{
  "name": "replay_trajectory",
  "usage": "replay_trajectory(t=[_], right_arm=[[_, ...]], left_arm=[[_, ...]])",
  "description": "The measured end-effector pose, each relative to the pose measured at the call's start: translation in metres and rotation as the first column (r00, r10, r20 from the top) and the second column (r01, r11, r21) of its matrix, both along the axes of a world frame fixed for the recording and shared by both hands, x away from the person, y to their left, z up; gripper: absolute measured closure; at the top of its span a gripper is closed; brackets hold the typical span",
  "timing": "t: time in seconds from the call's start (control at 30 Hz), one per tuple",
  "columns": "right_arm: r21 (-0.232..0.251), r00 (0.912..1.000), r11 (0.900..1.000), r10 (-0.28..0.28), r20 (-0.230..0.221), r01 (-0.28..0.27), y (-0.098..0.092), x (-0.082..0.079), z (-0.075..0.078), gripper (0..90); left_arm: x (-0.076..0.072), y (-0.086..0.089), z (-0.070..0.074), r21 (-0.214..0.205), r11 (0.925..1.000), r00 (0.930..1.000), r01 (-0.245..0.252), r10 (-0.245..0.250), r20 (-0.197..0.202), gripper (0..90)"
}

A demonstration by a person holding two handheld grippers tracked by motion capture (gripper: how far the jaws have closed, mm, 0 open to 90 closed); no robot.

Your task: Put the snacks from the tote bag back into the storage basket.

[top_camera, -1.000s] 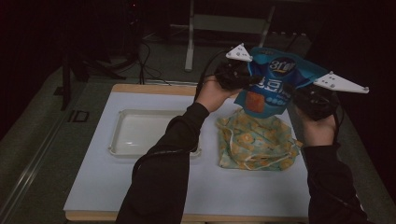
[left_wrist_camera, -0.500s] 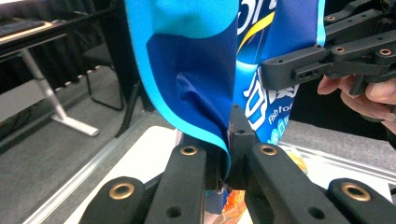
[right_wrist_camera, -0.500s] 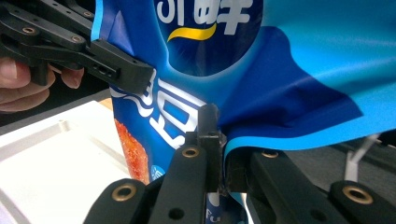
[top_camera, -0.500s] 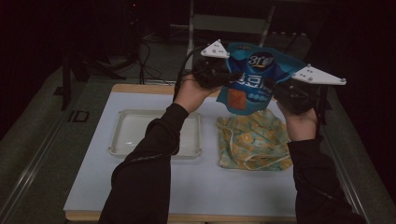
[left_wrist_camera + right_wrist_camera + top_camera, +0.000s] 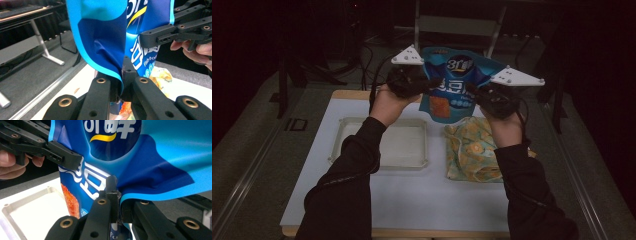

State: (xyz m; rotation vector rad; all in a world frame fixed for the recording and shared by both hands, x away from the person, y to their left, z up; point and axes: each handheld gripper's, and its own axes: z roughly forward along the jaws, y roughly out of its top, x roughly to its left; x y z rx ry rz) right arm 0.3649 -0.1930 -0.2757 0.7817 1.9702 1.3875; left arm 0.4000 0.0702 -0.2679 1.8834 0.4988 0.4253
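Note:
A blue snack bag (image 5: 456, 70) with white lettering and an orange picture hangs in the air above the table's far edge, held by both sides. My left gripper (image 5: 431, 86) is shut on its left edge, and my right gripper (image 5: 470, 93) is shut on its right edge. In the left gripper view the jaws (image 5: 121, 83) pinch a fold of the blue bag (image 5: 100, 37), with the other gripper (image 5: 175, 32) across it. The right gripper view has its jaws (image 5: 117, 202) clamped on the bag's (image 5: 155, 157) rim.
A clear shallow tray (image 5: 337, 147) lies on the white table board (image 5: 412, 205), left of centre. A yellow patterned pouch (image 5: 472, 150) lies to its right, below the hanging bag. Dark floor, cables and a table frame surround the board.
Both hands have carried the blue bag leftward together, from over the yellow pouch toward the gap between pouch and tray. Both grips are unchanged.

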Motion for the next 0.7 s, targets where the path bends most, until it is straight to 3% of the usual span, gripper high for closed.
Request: replay_trajectory(t=[0.37,0.43,0.7], right_arm=[[0.007,0.9980,0.9980,0.063,-0.003,-0.063,0.042,0.004,-0.004,87.9],[0.004,0.9976,0.9976,0.069,-0.003,-0.069,0.046,0.004,-0.005,87.9],[0.002,0.9934,0.9936,0.113,-0.021,-0.113,0.079,0.006,-0.013,87.9]], left_arm=[[-0.012,0.043,-0.003,0.005,0.9982,0.9982,-0.059,0.059,0.001,88.3],[-0.012,0.043,-0.003,0.005,0.9982,0.9982,-0.059,0.059,0.001,88.3],[-0.022,0.080,-0.014,0.003,0.9947,0.9945,-0.103,0.103,-0.019,88.3]])
